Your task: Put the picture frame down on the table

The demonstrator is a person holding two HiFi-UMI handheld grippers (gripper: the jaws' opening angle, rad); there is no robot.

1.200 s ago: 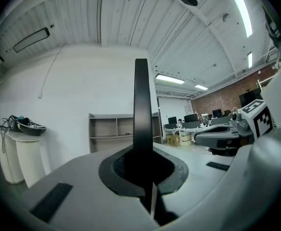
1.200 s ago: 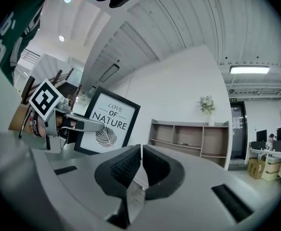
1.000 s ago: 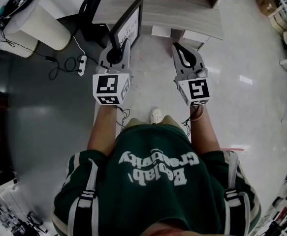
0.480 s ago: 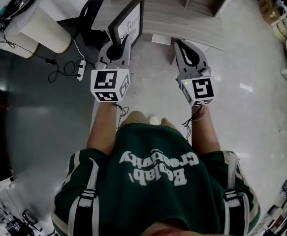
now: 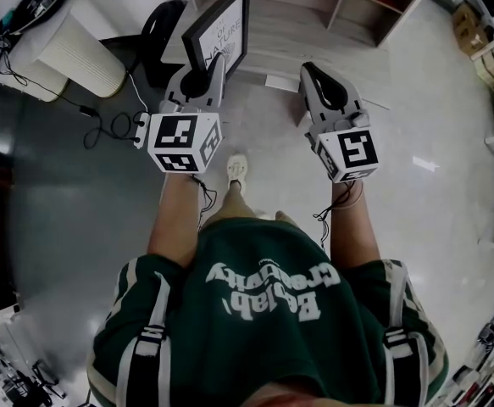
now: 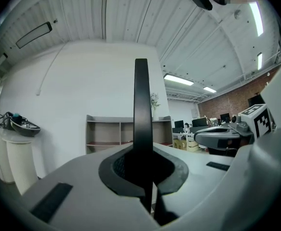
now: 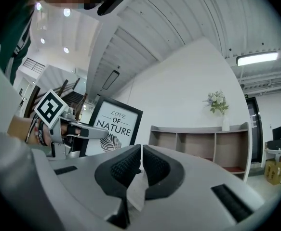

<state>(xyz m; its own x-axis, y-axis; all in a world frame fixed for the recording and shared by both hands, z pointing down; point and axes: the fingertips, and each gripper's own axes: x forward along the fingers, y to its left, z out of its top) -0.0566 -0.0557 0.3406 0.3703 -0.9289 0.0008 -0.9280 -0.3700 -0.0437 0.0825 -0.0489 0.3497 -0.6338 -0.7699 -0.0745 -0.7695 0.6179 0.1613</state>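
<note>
A black picture frame (image 5: 221, 25) with a white print reading "LOVE OF NATURE" stands upright in the air, held by its lower edge. My left gripper (image 5: 199, 81) is shut on it. In the left gripper view the frame (image 6: 141, 109) shows edge-on as a black bar rising from between the pads. My right gripper (image 5: 317, 79) is level with the left one, shut with nothing in it. From the right gripper view (image 7: 141, 161) the frame's face (image 7: 112, 129) and the left gripper (image 7: 77, 131) lie to the left. The light wooden table (image 5: 306, 36) is just ahead of both grippers.
A shelf unit (image 7: 203, 146) with a vase of flowers (image 7: 218, 105) on it stands against the white wall. A white ribbed cylinder (image 5: 73, 49) is at the left, with cables and a power strip (image 5: 141, 130) on the floor. A black chair (image 5: 158, 19) is beside the table.
Both grippers have moved forward toward the table, the left one carrying the frame along. The person has stepped forward; the table and shelves are closer in the head view.
</note>
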